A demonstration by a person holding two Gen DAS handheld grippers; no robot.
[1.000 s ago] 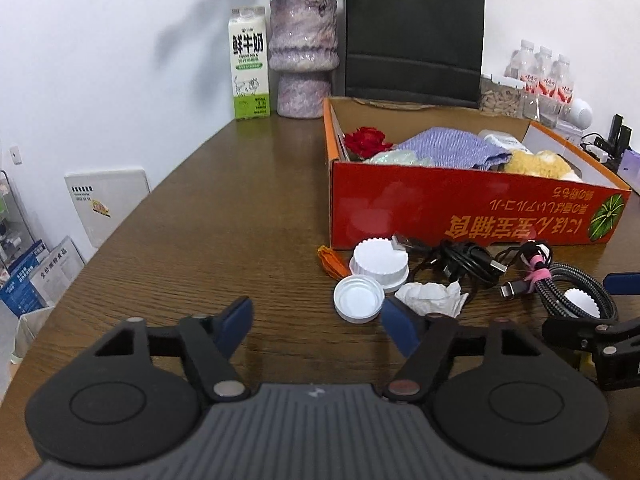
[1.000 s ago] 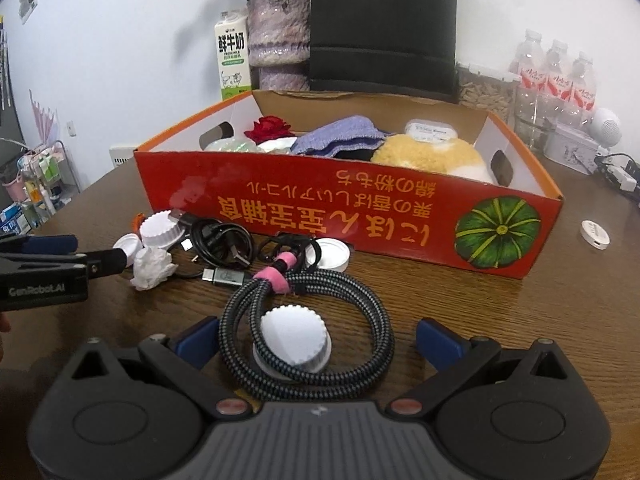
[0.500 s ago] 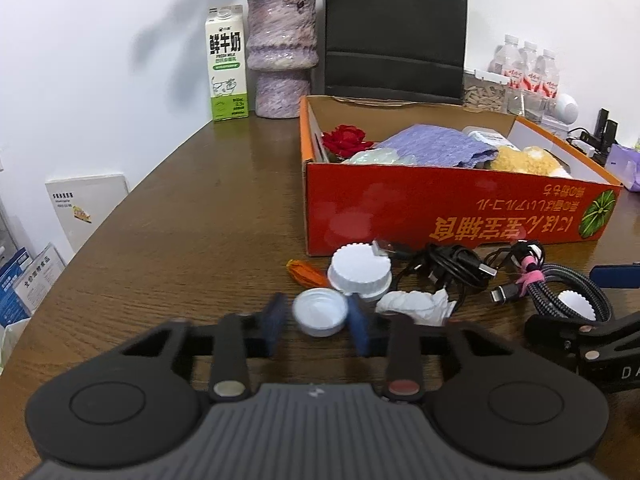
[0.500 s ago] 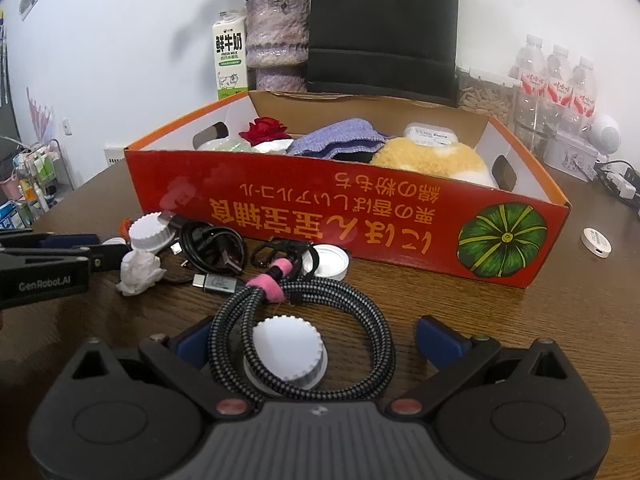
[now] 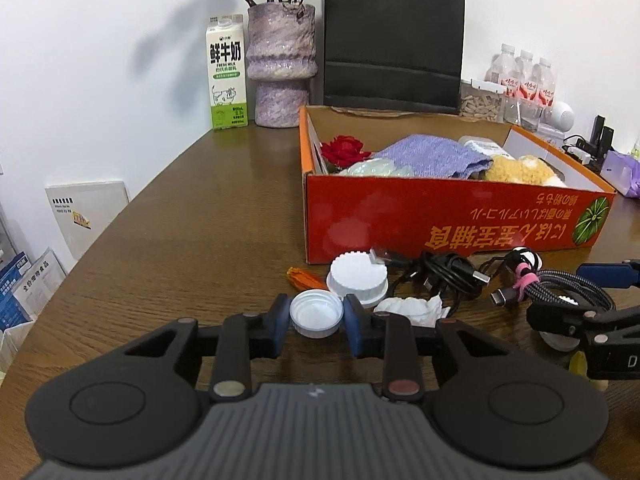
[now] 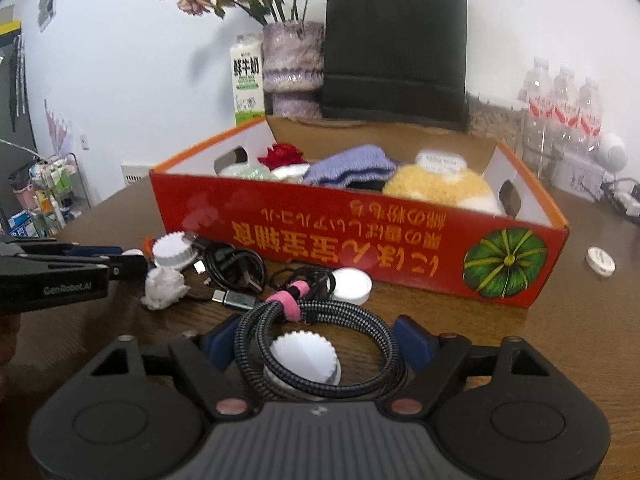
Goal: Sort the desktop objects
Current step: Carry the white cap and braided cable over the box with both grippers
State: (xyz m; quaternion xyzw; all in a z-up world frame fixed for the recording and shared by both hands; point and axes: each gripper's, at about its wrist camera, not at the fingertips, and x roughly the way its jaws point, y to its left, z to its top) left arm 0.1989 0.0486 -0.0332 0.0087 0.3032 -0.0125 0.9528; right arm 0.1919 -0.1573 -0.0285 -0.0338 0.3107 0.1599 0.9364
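Note:
My left gripper is shut on a small white bottle cap on the table. Beside it lie a ribbed white lid, a crumpled tissue, an orange scrap and a black USB cable. My right gripper has its fingers closed in around a coiled braided cable with a pink tie, which rings another ribbed white lid. The red cardboard box holds a red flower, purple cloth and a yellow plush.
A milk carton, a purple vase and a black paper bag stand behind the box. Water bottles stand at the back right. A white round lid and a small white disc lie near the box.
My left gripper moved forward and shut on the small white cap. My right gripper moved forward over the braided cable and its fingers narrowed around the coil.

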